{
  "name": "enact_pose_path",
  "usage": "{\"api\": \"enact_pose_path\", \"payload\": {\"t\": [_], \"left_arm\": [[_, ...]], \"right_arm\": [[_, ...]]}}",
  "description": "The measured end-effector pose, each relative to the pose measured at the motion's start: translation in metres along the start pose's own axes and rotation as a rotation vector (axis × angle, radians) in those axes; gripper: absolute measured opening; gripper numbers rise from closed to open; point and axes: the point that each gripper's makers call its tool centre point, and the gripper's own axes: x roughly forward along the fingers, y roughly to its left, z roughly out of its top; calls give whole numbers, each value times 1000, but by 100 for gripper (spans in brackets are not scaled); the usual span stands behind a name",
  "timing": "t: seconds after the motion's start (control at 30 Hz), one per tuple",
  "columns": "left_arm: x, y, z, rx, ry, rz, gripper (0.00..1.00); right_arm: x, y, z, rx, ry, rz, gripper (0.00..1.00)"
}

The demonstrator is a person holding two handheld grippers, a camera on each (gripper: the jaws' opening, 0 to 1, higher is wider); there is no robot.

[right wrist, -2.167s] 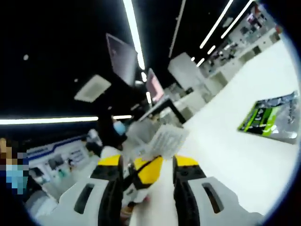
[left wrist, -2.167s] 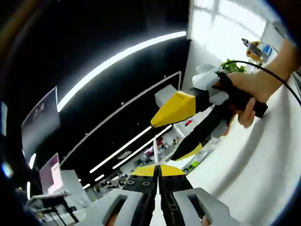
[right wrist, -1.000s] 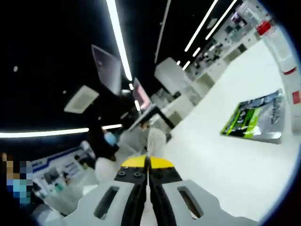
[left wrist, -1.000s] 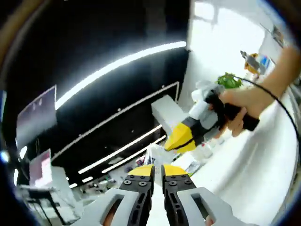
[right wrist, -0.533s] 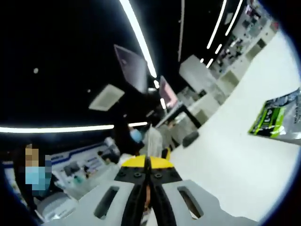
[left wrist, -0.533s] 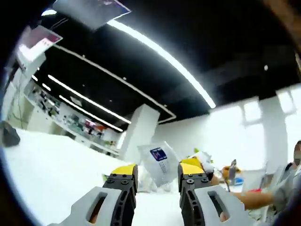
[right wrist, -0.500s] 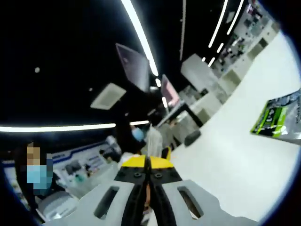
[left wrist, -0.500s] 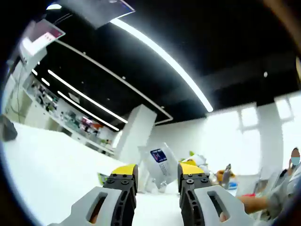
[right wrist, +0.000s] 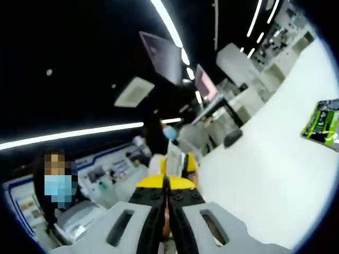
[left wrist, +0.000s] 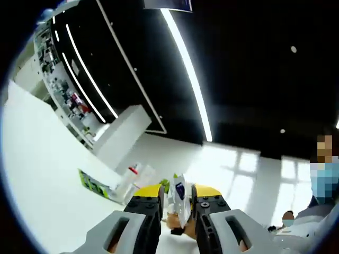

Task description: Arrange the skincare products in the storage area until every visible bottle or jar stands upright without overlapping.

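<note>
Left tongs (left wrist: 177, 197): clenched on a white sachet with blue label (left wrist: 178, 200), held between the jaw tips above the white tabletop (left wrist: 42, 174). Green packet (left wrist: 93, 183): flat on tabletop, left of tongs. Right tongs (right wrist: 166, 185): jaws pressed together, gripping nothing discernible; green packet (right wrist: 324, 129) lies far right.

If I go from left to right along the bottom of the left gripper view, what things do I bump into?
Green packet lying on the white table → clear bottle with a red cap → white packet with a blue mark pinched in the left gripper → a person in a pale top at the far right.
</note>
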Motion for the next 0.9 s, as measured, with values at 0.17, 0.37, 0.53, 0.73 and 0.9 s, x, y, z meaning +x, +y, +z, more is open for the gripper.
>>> {"api": "enact_pose_path", "payload": {"t": [0.17,0.37,0.53,0.73,0.9], "left_arm": [[-2,-5,-6,60,165,-16,20],[-12,-25,-31,146,485,-96,17],[-10,-37,-33,133,586,-122,17],[-18,-42,-38,215,726,-96,14],[-17,-42,-39,256,786,-65,13]], "right_arm": [[1,3,-7,1,47,9,0],[1,16,-14,-9,100,68,0],[4,31,-26,-20,157,106,0],[4,35,-29,-13,173,122,0],[4,38,-31,-20,180,121,0]]}}
